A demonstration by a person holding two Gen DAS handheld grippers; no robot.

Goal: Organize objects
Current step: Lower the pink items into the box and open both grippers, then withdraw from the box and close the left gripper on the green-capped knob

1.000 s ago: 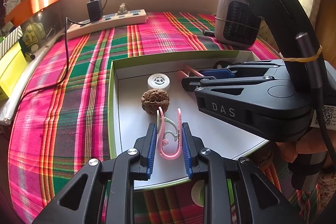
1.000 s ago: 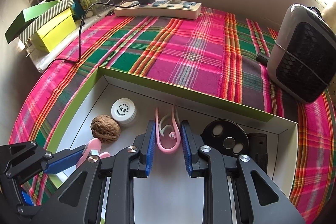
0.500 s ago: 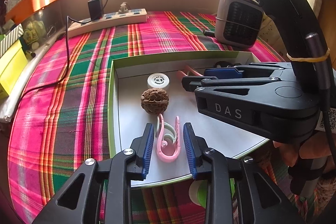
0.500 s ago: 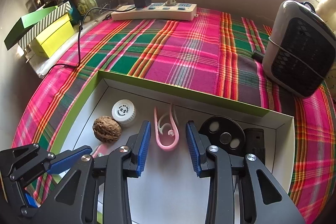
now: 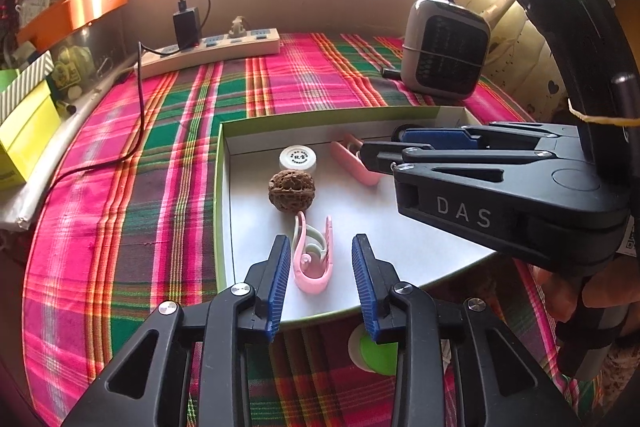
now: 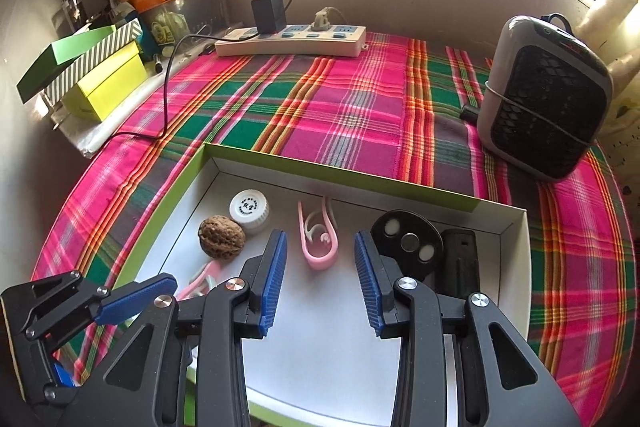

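Note:
A shallow white tray with a green rim (image 5: pixel 219 187) lies on the plaid cloth. One pink clip (image 5: pixel 314 261) rests on the tray floor between the blue pads of my left gripper (image 5: pixel 322 279). Its jaws are opening and neither pad touches the clip. My right gripper (image 6: pixel 322 281) stands open over the tray, and a second pink clip (image 6: pixel 318 241) lies free just ahead of its fingertips. Beside the clips sit a walnut (image 6: pixel 221 237) and a white cap (image 6: pixel 249 207). A black disc (image 6: pixel 408 241) and a black block (image 6: pixel 460 263) occupy the tray's right end.
A power strip (image 6: pixel 292 41) with a charger lies along the far wall. A grey heater (image 6: pixel 544 107) stands at the back right. Yellow and striped boxes (image 6: pixel 104 83) are stacked at the left. A green and white round thing (image 5: pixel 374 349) shows under the tray's near edge.
Both grippers were shut on a pink clip; their jaws have spread and each clip now lies loose in the tray. The right gripper has drawn back a little.

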